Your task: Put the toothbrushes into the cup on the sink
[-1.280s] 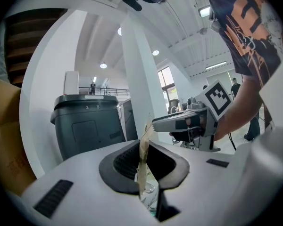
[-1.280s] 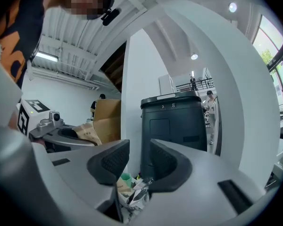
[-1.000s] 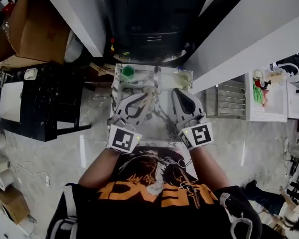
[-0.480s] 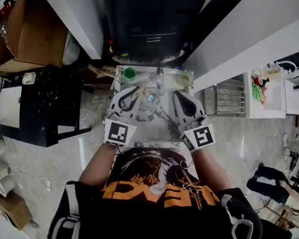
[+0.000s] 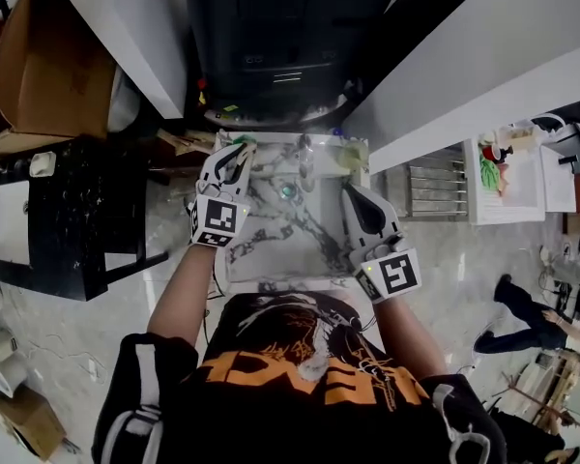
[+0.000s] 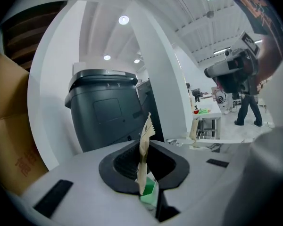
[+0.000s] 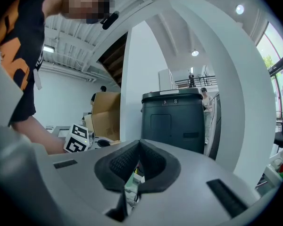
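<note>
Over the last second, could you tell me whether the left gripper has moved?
Yes. The left gripper has moved forward over the sink, from its middle to the far left corner by the green cup.

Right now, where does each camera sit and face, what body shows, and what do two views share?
Head view: on head, steeply down at sink top; forearms, left gripper, right gripper.
Left gripper view: along jaws shut on wrapped toothbrush, toward dark bin.
Right gripper view: along shut jaws, toward bin; left forearm shows.
Shared: bin.

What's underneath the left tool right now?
A green cup shows below the left tool, which grips a paper-wrapped toothbrush. The tool covers most of the cup, so its contents are hidden.
</note>
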{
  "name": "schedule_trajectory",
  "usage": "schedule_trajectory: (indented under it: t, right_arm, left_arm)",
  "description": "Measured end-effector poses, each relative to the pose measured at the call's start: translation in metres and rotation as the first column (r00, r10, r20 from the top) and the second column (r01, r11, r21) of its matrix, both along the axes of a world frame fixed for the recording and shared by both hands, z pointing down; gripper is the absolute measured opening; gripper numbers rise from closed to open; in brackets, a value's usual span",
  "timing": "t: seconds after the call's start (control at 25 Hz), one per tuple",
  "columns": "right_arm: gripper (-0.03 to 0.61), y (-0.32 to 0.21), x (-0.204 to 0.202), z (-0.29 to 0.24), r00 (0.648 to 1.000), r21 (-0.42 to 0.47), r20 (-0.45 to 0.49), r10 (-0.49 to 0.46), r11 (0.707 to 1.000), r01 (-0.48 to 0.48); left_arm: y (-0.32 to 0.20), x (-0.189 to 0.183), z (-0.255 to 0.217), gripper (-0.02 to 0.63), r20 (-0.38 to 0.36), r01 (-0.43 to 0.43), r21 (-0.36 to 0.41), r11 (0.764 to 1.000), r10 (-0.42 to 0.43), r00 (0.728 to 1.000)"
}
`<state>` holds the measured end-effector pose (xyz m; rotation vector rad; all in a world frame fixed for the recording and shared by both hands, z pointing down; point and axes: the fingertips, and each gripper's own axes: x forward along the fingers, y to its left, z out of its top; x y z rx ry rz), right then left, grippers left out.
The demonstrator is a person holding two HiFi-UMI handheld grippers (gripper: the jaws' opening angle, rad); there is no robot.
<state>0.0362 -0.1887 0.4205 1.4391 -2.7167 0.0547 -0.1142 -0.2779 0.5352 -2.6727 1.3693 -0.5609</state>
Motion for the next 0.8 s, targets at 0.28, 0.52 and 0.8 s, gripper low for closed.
schedule_trajectory:
  t: [0.28, 0.52, 0.8]
  right_arm:
    - [0.014, -0.001, 0.005, 0.003, 0.998, -0.032, -0.031, 0.048, 0.998, -0.049]
    - [0.014, -0.001, 0.007, 0.007, 0.996, -0.052, -0.055, 0.072, 0.996, -0.075]
    - [0.014, -0.004, 0.002, 0.014, 0.995, -0.073, -0.071, 0.065, 0.995, -0.070]
  left_arm:
    - [-0.022, 0.002, 0.049, 0.048, 0.014, -0.013, -0.061, 0.998, 0.014, 1.000]
    - [-0.034, -0.001, 0.079, 0.048, 0.010, -0.002, -0.102, 0.995, 0.003, 1.000]
    - [-0.041, 0.005, 0.090, 0.079, -0.014, -0.030, -0.133, 0.991, 0.028, 1.000]
